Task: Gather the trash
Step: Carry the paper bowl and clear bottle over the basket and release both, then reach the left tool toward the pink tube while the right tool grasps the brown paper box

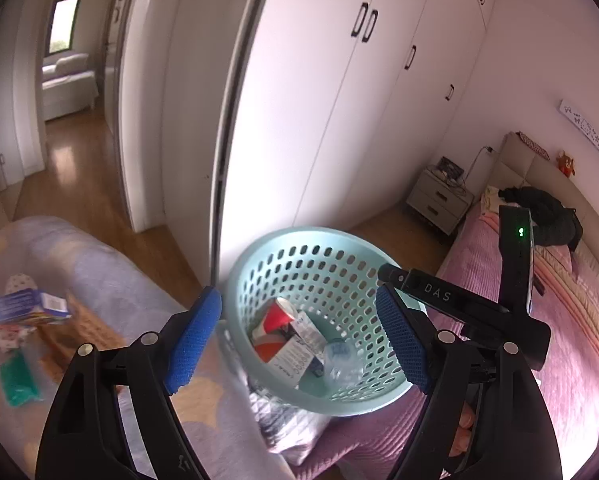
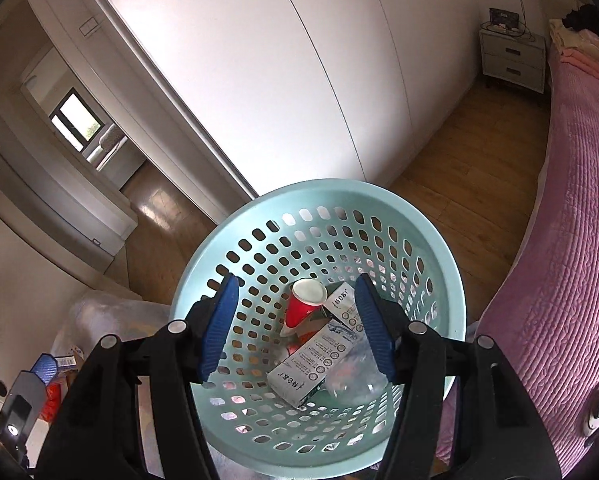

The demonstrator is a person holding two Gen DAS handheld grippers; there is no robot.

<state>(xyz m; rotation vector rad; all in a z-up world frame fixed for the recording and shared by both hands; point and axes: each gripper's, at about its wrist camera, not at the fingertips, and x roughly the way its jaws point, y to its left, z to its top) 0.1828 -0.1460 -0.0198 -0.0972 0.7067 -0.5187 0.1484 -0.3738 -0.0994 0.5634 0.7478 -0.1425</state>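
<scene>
A pale green perforated basket [image 1: 259, 264] [image 2: 439, 248] stands at the bed's corner. Inside it lie a red paper cup [image 1: 277, 315] [image 2: 301, 306], a white printed carton [image 1: 295, 360] [image 2: 315, 360] and a crumpled clear bottle [image 1: 339, 360] [image 2: 355, 380]. My left gripper [image 1: 299, 300] is open just short of the basket's near rim, with nothing between its blue pads. Directly above the basket my right gripper [image 2: 297, 284] is open and empty too; its black body [image 1: 459, 308] shows at the basket's right. To the left, a blue and red box [image 1: 23, 308] and a green packet [image 1: 17, 376] lie on a lilac blanket [image 1: 111, 264].
White wardrobe doors [image 1: 319, 100] rise just behind the basket. A bed with a pink cover [image 2: 571, 220] runs along the right, with a nightstand [image 2: 513, 58] at its head. Wooden floor [image 2: 459, 168] lies between them, and a doorway [image 1: 71, 152] opens at the left.
</scene>
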